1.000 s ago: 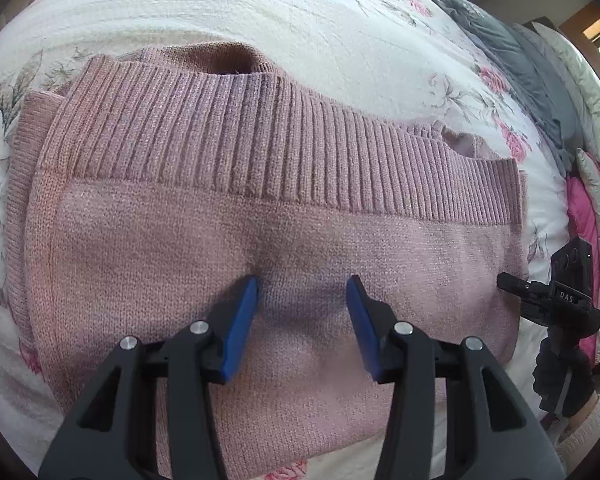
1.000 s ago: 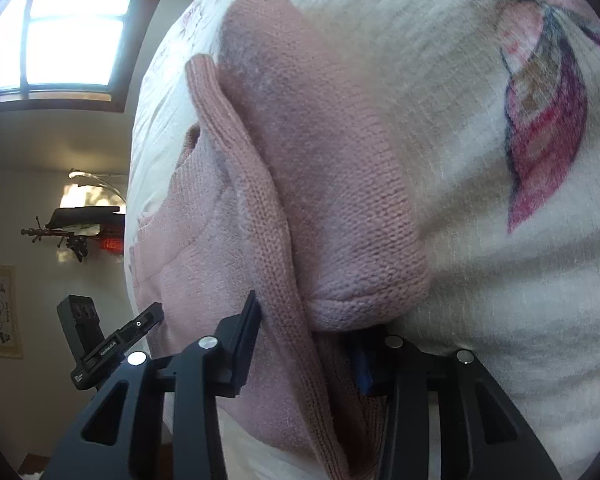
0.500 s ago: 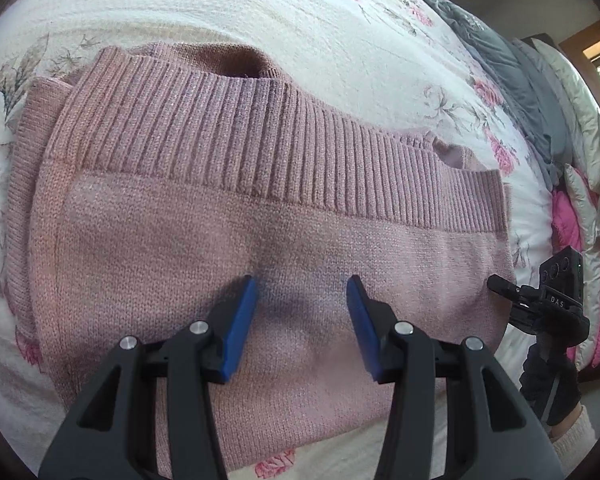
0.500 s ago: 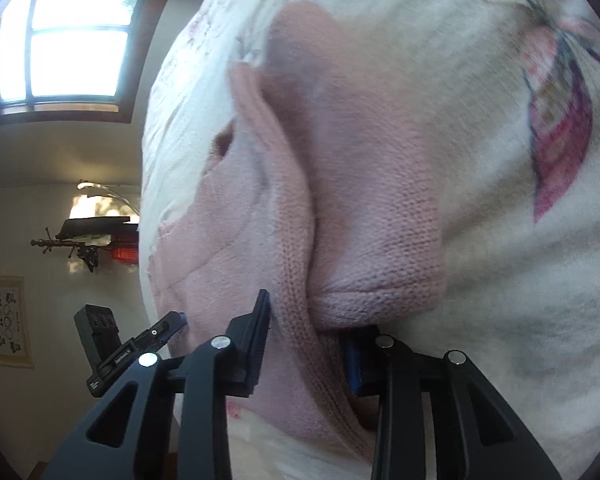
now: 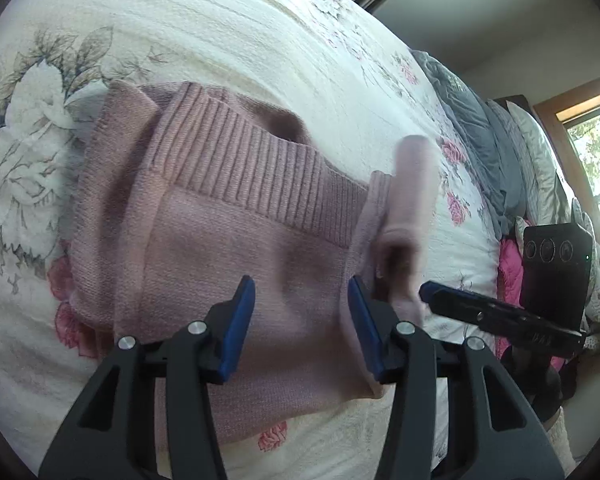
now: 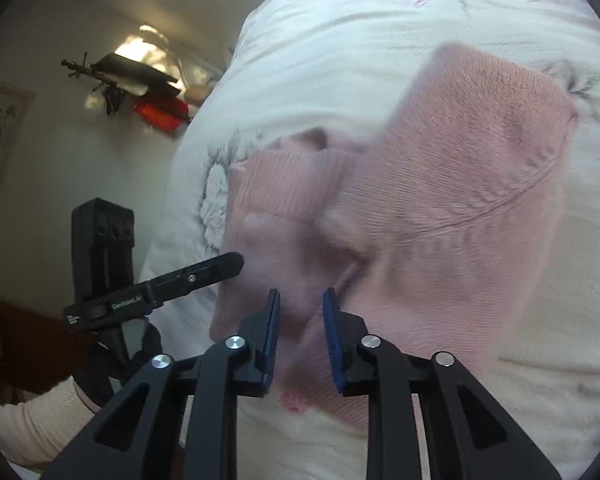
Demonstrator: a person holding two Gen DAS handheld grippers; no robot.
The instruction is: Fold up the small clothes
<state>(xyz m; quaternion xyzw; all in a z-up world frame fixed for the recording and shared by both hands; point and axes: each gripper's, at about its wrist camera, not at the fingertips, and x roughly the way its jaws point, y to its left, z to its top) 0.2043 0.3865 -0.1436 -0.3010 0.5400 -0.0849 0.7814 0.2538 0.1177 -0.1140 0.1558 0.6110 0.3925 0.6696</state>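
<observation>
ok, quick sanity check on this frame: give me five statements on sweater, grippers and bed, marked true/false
1. The pink knit sweater lies on a floral bedspread. True.
2. The left gripper is clamped shut on the fabric. False: its jaws stand open over the sweater.
3. One edge of the sweater is lifted off the bed near the right gripper. True.
4. The sweater is blue. False: it is pink.
5. Grey bedding lies at the far end of the bed. True.
</observation>
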